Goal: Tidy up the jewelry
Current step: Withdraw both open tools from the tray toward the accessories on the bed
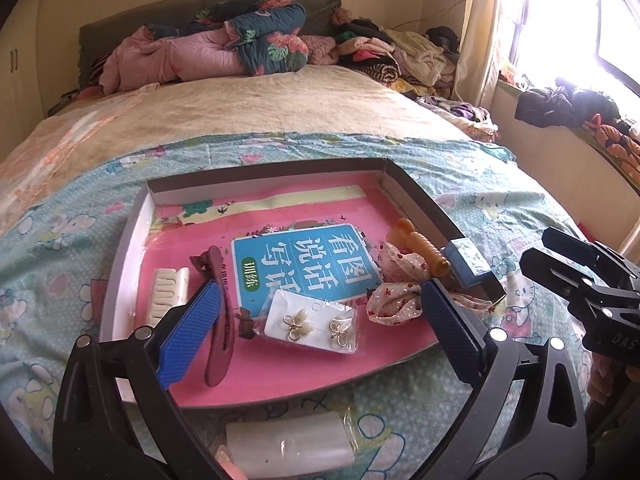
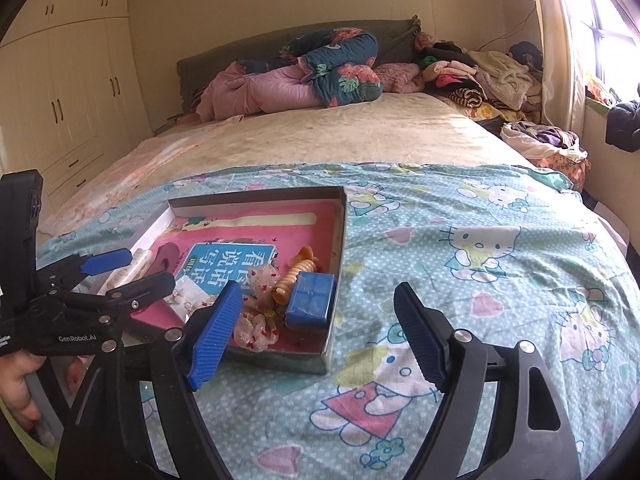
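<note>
A shallow box [image 1: 416, 194] with a pink floor lies on the bed. It holds a card of gold earrings [image 1: 311, 326], a maroon hair clip [image 1: 219, 320], a cream claw clip [image 1: 168, 294], a floral scrunchie [image 1: 394, 286], an orange clip [image 1: 426, 248] and a small blue box [image 1: 468, 262]. My left gripper [image 1: 316, 328] is open and empty, its fingers either side of the earring card. My right gripper [image 2: 316, 340] is open and empty over the bedsheet, just right of the box [image 2: 340, 248]. The blue box [image 2: 310, 300] lies in its near corner.
A blue booklet [image 1: 308, 260] lies in the box. A clear plastic packet [image 1: 292, 444] lies on the Hello Kitty sheet [image 2: 480, 280] in front of the box. Folded quilts [image 1: 224, 52] and piled clothes [image 1: 400, 56] fill the head of the bed. A wardrobe [image 2: 60, 92] stands left.
</note>
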A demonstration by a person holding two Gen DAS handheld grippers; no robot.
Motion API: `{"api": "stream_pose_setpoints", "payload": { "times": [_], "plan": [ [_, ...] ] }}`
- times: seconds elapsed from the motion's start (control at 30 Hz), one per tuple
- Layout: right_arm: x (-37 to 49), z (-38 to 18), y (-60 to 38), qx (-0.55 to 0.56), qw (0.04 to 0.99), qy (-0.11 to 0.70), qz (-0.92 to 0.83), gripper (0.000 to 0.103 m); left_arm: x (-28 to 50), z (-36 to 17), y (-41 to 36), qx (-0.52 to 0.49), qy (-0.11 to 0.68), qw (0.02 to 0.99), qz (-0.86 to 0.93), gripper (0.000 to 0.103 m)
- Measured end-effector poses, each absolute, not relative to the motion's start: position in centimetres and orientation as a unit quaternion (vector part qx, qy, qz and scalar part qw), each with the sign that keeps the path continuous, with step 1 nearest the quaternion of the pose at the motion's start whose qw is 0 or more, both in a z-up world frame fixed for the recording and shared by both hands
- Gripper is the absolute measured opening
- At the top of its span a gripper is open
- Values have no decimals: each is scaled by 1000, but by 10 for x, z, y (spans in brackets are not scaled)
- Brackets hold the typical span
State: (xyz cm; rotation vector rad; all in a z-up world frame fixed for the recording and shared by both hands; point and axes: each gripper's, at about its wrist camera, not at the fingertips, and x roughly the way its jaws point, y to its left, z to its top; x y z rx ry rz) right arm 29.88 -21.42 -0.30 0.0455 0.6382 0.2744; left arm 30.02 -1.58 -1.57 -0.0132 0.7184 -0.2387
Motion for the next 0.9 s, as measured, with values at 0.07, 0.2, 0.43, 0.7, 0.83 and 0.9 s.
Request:
{"api": "stream_pose_setpoints", "payload": {
  "times": [0.07,0.2,0.43,0.7,0.83,0.9],
  "plan": [
    [292,0,-216,22,942,308,132,80,293,-10,-13,-4,343,933,-113,91],
    [279,4,-218,19,945,301,129,82,280,-3,-8,-7,332,936,-114,91],
    [258,10,-224,22,947,294,128,83,252,5,4,-18,318,942,-109,91],
    [232,15,-221,17,947,288,139,84,222,6,17,-29,312,944,-104,91],
    [222,16,-218,13,947,287,146,84,211,5,23,-33,312,944,-102,91],
    [216,17,-215,9,946,286,150,85,204,4,24,-27,310,945,-98,91]
  ]
}}
